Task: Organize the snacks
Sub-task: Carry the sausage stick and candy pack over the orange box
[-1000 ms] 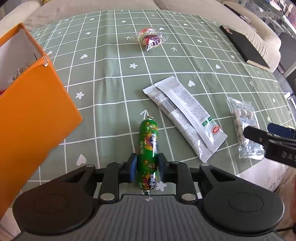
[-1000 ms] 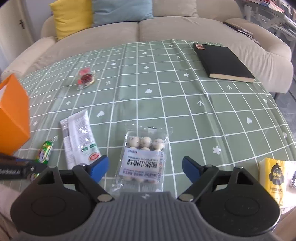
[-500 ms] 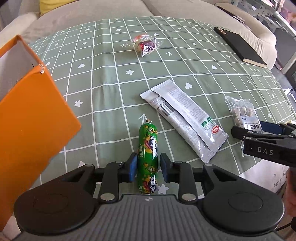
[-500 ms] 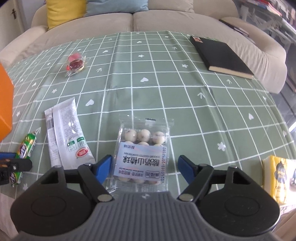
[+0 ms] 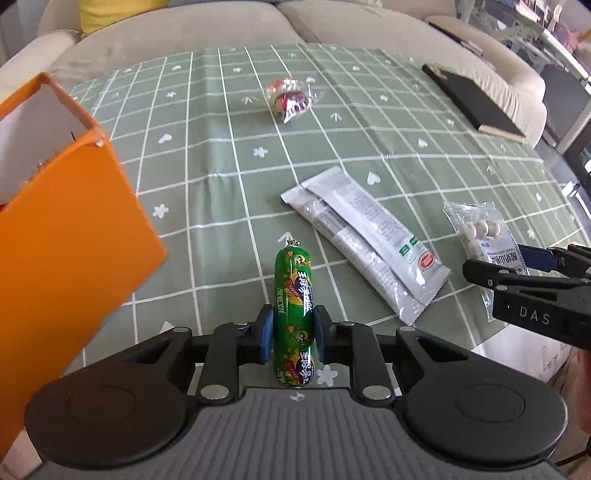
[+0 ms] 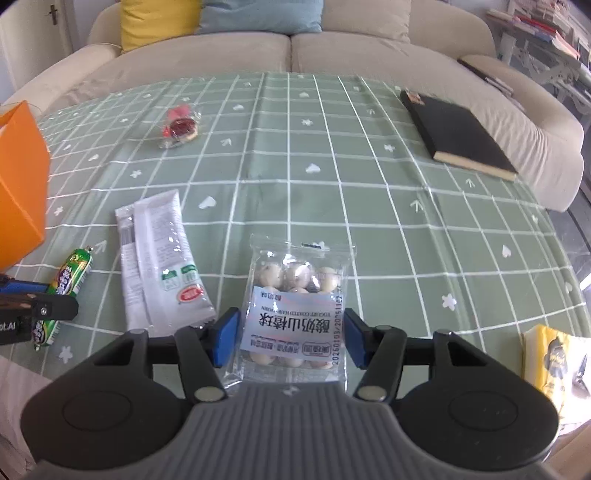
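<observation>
- The left gripper (image 5: 291, 334) has its blue pads pressed against both sides of the green sausage stick (image 5: 294, 312), gripping it near its lower end; the sausage points away from the camera over the green checked tablecloth (image 5: 221, 177).
- The right gripper (image 6: 289, 338) is spread wide, its blue pads standing on either side of the clear bag of yogurt balls (image 6: 295, 314); whether the pads touch the bag's edges cannot be told, and the bag lies flat on the cloth.
- In the right wrist view, a yellow packet (image 6: 550, 360) sits at the near right edge of the table.
- Between the sausage and the bag of balls lies a pair of long silver-white sachets (image 5: 364, 238), one overlapping the other, set at a slant.
- An orange paper bag (image 5: 62, 236) stands at the left of the table, its mouth open, just beside the left gripper's side of the scene.
- Farther out on the cloth rests a small clear-wrapped red snack (image 5: 291, 99), well apart from the others.
- A black notebook (image 6: 456, 134) lies at the far right of the table.
- Beyond the table is a beige sofa (image 6: 288, 51) with a yellow cushion (image 6: 159, 20) and a blue cushion (image 6: 260, 14).
</observation>
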